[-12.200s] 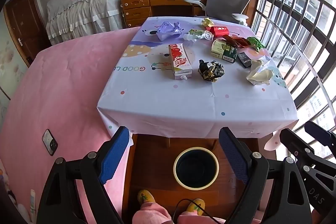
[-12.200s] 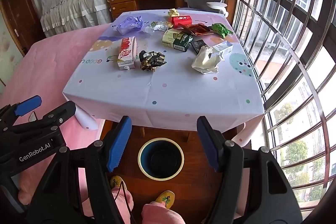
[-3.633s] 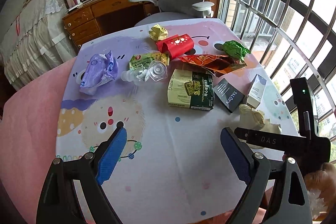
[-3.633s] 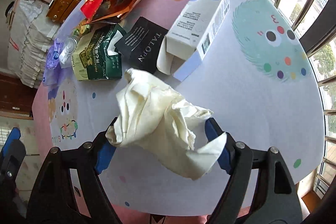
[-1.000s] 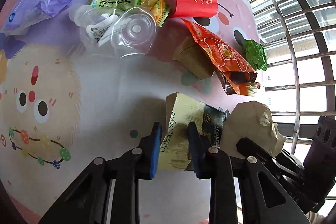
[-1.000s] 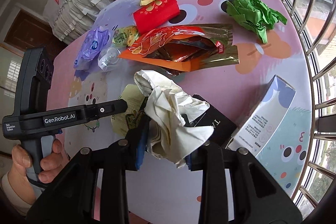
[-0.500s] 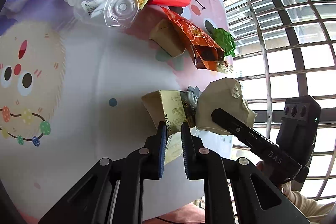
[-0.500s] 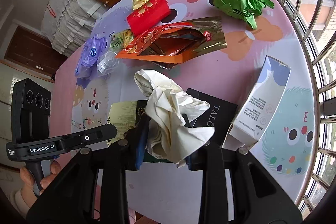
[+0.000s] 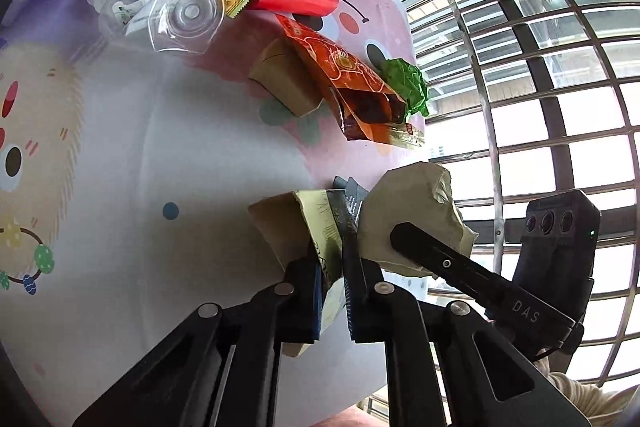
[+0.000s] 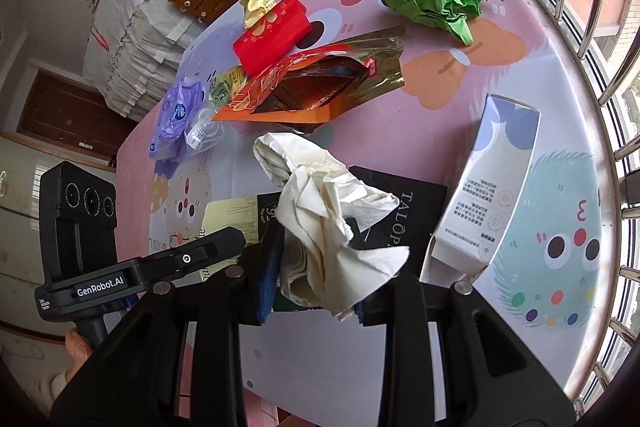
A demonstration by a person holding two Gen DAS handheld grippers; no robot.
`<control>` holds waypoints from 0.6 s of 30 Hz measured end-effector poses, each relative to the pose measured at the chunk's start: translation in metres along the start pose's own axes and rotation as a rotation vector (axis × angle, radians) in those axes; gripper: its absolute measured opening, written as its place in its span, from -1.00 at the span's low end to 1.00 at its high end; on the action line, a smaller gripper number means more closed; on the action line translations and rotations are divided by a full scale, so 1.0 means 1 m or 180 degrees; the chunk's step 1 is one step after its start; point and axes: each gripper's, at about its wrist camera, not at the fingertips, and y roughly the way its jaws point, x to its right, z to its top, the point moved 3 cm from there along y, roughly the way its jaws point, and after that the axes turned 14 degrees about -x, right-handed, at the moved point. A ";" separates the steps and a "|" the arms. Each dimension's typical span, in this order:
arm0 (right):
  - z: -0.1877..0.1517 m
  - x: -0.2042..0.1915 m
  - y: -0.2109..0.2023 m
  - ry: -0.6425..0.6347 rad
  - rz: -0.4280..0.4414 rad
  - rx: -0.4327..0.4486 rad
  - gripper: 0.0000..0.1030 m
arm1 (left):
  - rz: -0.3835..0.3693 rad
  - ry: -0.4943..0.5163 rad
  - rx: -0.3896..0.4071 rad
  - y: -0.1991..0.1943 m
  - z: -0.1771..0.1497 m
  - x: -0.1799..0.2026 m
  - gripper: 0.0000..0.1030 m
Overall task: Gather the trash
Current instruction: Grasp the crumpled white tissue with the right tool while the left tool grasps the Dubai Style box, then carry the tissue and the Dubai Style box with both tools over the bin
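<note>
left gripper pinches the cream-and-green carton above the tablecloth; right gripper clamps crumpled white paper, over a black box.

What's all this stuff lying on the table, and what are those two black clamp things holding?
Crumpled paper: one, cream, clamped in the right gripper.
Flattened carton: one, cream and green, clamped in the left gripper.
Black packet: one, under the paper.
Tall box: one, white and blue, near the window.
Foil pouch: one, orange, mid-table.
Crumpled wad: one, green, far side.
Red packet: one, far side.
Yellow wrapper: one, beside the red packet.
Purple pack: one, left edge.
Clear bottle: one, crushed.
Left gripper: shut.
Right gripper: shut.
</note>
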 end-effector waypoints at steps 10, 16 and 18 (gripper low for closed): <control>-0.027 -0.041 -0.017 -0.0387 -0.0059 0.0008 -0.49 | 0.0588 0.0164 0.0298 -0.050 -0.043 0.029 -0.94; -0.070 -0.084 -0.021 -0.0688 -0.0161 -0.0016 -0.49 | 0.1270 0.0466 0.0547 -0.099 -0.099 0.030 -0.94; -0.091 -0.101 -0.020 -0.0812 -0.0235 -0.0026 -0.49 | 0.1399 0.0568 0.0621 -0.113 -0.122 0.027 -0.94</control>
